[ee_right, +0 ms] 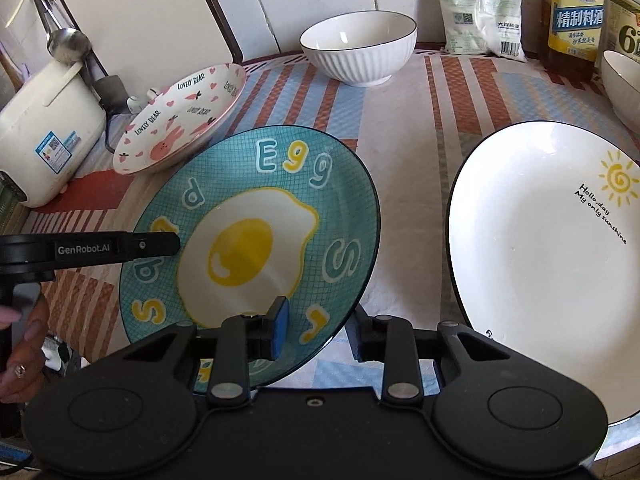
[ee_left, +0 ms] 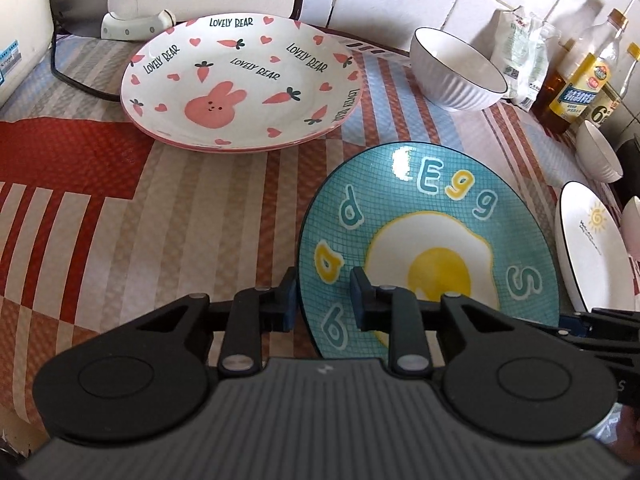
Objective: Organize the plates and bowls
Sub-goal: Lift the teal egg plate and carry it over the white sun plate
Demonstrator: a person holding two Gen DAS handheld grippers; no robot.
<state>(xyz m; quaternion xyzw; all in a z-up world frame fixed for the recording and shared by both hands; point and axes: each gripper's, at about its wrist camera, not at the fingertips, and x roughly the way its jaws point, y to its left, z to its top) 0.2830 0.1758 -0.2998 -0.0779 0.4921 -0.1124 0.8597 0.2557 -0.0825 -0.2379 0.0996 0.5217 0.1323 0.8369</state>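
Observation:
A teal egg-print plate (ee_left: 428, 240) (ee_right: 256, 240) sits in the middle of the table. My left gripper (ee_left: 322, 300) straddles its left rim, one finger on each side, jaws not closed on it. My right gripper (ee_right: 318, 328) straddles its near right rim the same way. A pink rabbit plate (ee_left: 240, 80) (ee_right: 180, 120) lies at the back left. A white sun plate (ee_right: 552, 264) (ee_left: 592, 248) lies to the right. A white ribbed bowl (ee_left: 456, 68) (ee_right: 360, 46) stands at the back.
A white rice cooker (ee_right: 48, 140) stands at the far left. Oil bottles (ee_left: 584, 80) (ee_right: 572, 16) and a white bag (ee_right: 480, 4) line the tiled back wall. Two smaller white bowls (ee_left: 600, 152) sit at the right. A striped cloth (ee_left: 120, 220) covers the table.

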